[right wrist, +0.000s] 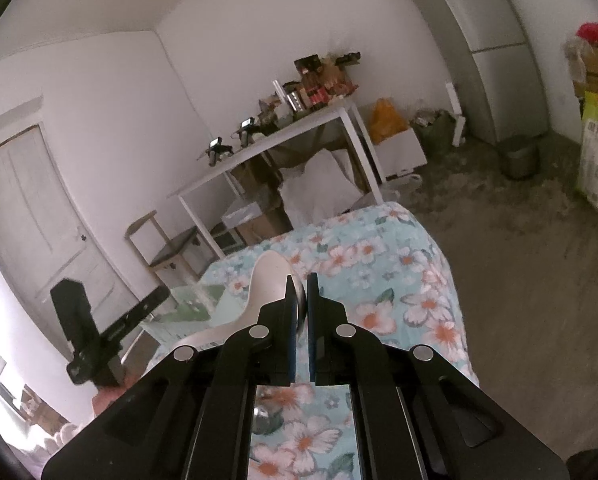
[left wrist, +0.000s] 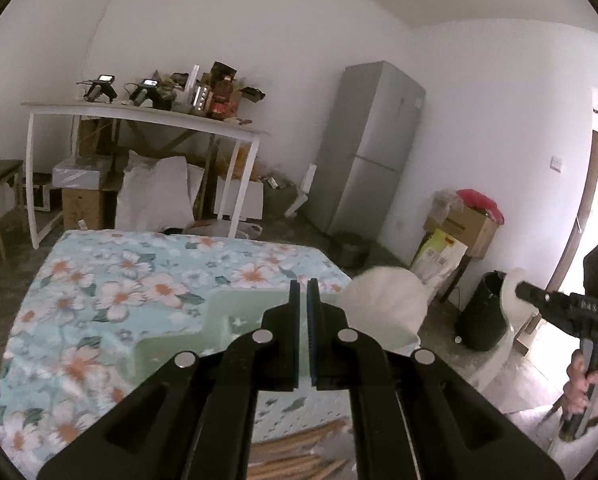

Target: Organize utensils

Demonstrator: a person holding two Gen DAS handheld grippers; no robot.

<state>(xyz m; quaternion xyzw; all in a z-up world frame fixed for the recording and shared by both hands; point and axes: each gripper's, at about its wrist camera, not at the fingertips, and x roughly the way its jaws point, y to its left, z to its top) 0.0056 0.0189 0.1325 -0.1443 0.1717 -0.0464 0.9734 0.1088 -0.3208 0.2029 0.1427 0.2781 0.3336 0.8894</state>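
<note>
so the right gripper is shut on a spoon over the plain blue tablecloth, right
Not quite: the tablecloth is floral, light blue with white and orange flowers, as the right wrist view shows. The right gripper is indeed shut on a spoon above it.

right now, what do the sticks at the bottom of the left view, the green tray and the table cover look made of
Sticks: wood or bamboo, matte tan with grain-like streaks.
Green tray: probably plastic, pale, smooth, with moulded steps.
Table cover: printed floral fabric or vinyl; blur leaves it open.
</note>
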